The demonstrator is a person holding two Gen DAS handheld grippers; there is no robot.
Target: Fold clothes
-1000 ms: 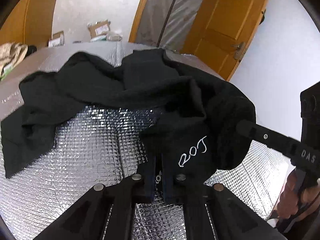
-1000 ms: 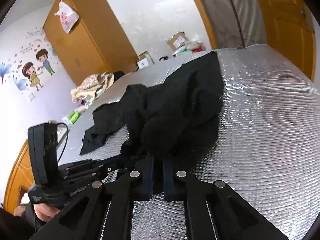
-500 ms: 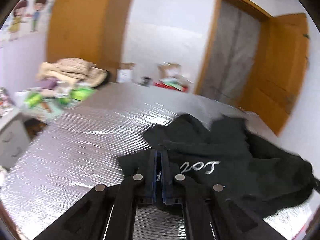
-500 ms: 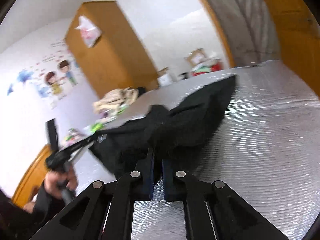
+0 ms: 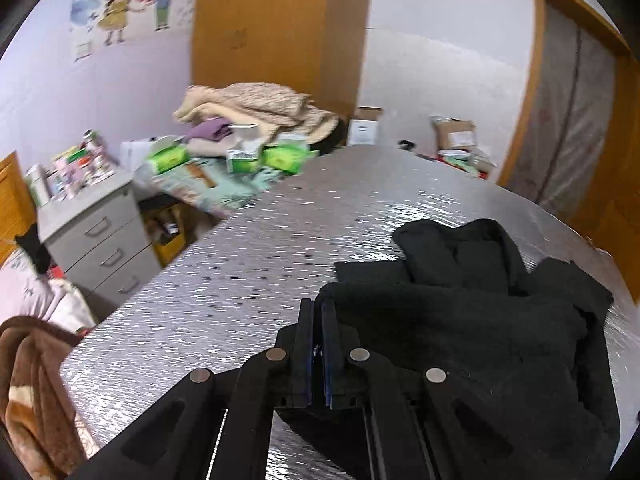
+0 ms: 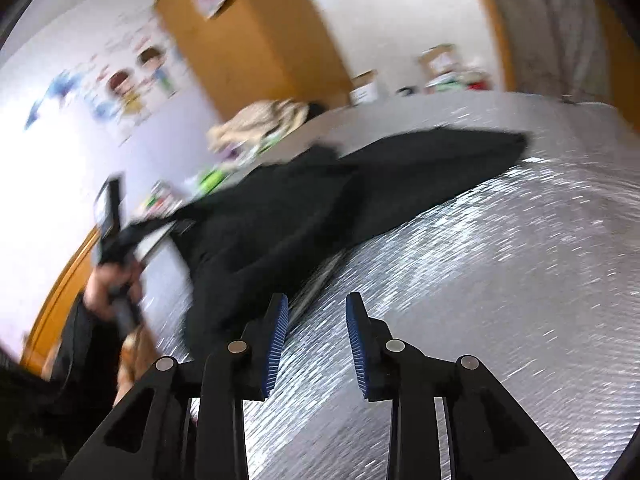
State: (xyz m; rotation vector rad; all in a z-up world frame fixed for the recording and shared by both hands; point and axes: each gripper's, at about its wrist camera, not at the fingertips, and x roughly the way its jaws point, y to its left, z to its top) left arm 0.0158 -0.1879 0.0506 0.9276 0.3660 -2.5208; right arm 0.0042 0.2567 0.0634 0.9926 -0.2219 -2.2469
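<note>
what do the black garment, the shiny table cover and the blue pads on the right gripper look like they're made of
Black garment: soft matte knit, perhaps fleece or sweatshirt cotton; it drapes in thick folds with no sheen.
Table cover: silvery reflective foil, probably insulation sheet; it glints and shows a fine quilted grid.
Blue pads on the right gripper: likely rubber or soft plastic; matte and finely ribbed, set on hard black plastic fingers.

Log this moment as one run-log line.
task: fold clothes | left hand-held gripper: shut on black garment | right hand-held gripper: open, empty | surface: silver mat
</note>
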